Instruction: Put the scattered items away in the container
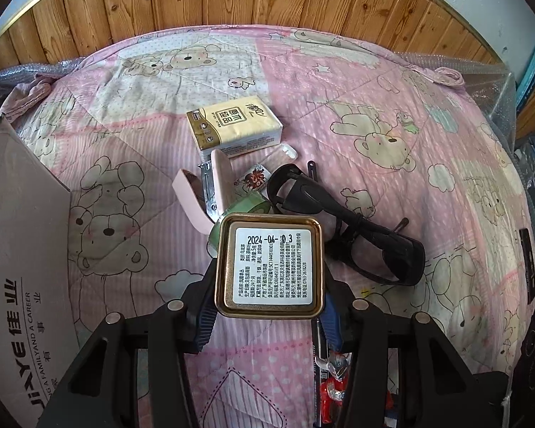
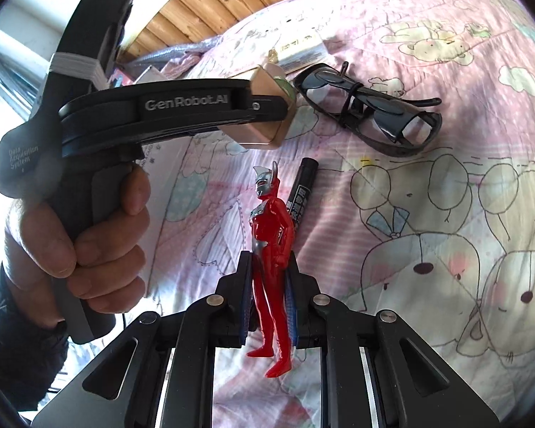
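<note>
Pink bear-print quilt (image 1: 392, 82): left gripper (image 1: 267, 306) clamps square gold tin (image 1: 269, 265); right gripper (image 2: 267, 285) clamps red plastic figurine (image 2: 273, 260), both lifted, presumably bound for the cardboard box (image 1: 21, 249).

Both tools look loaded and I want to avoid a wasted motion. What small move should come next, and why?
Probably swing the left tool leftward toward the cardboard box. It is shut on the gold tin, held above the quilt, and the box stands at its left. The right tool is shut on the red figure and could follow.
</note>
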